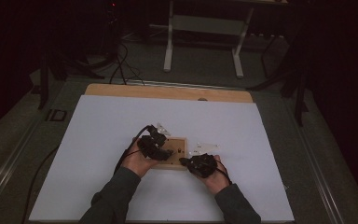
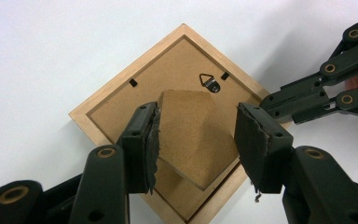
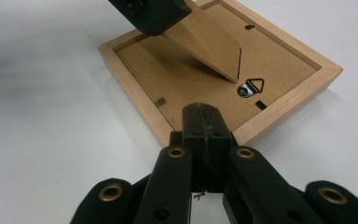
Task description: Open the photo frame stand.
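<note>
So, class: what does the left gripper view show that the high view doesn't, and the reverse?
Left gripper view: the frame's back in detail, with its raised stand flap, hanger, two small clips, and open jaws either side of the flap.
High view: both hands, sleeves, the whole white table, the floor and a stand behind.
Both: the frame lying face down, with the right gripper beside it.

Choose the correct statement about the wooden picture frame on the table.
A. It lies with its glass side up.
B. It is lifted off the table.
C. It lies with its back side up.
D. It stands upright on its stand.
C: the picture frame lies flat, showing its brown backing board and hanging hook.
</note>
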Motion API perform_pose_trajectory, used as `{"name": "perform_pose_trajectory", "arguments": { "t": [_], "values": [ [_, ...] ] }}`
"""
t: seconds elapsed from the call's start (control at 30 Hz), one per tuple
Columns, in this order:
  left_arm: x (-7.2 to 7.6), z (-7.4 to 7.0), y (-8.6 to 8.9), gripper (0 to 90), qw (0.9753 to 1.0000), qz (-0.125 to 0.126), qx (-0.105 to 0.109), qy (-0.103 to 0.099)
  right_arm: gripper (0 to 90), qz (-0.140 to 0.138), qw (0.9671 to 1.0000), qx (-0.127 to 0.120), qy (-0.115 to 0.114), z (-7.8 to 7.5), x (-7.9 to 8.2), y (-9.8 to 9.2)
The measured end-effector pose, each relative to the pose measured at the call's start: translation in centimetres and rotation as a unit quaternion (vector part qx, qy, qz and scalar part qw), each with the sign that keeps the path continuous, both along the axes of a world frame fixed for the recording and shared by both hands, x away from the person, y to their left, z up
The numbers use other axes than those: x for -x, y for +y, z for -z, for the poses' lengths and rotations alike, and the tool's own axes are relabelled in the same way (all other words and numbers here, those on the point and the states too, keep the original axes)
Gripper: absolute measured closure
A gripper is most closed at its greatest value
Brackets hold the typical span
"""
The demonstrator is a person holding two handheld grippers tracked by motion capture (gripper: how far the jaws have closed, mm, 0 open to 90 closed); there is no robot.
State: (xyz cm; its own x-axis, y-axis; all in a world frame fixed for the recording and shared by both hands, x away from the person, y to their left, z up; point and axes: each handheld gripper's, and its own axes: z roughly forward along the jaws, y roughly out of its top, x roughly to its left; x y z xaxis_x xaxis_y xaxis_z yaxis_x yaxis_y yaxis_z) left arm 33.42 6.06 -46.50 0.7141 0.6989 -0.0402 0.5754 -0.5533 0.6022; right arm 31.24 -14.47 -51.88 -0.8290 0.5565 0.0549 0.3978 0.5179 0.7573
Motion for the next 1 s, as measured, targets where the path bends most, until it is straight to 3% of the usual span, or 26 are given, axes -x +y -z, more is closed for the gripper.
{"name": "perform_pose_trajectory", "arguments": {
  "t": [0.73,1.0],
  "values": [
    [-0.09,0.72,0.15,50.8,0.9999,0.009,-0.009,0.010,90.0,-0.001,0.9999,-0.009,0.006,0.09,-0.11,-0.17],
    [-0.25,0.39,0.88,43.3,0.9996,-0.006,0.025,0.013,90.0,-0.001,0.9999,-0.009,0.007,0.09,-0.12,-0.18]
  ]
}}
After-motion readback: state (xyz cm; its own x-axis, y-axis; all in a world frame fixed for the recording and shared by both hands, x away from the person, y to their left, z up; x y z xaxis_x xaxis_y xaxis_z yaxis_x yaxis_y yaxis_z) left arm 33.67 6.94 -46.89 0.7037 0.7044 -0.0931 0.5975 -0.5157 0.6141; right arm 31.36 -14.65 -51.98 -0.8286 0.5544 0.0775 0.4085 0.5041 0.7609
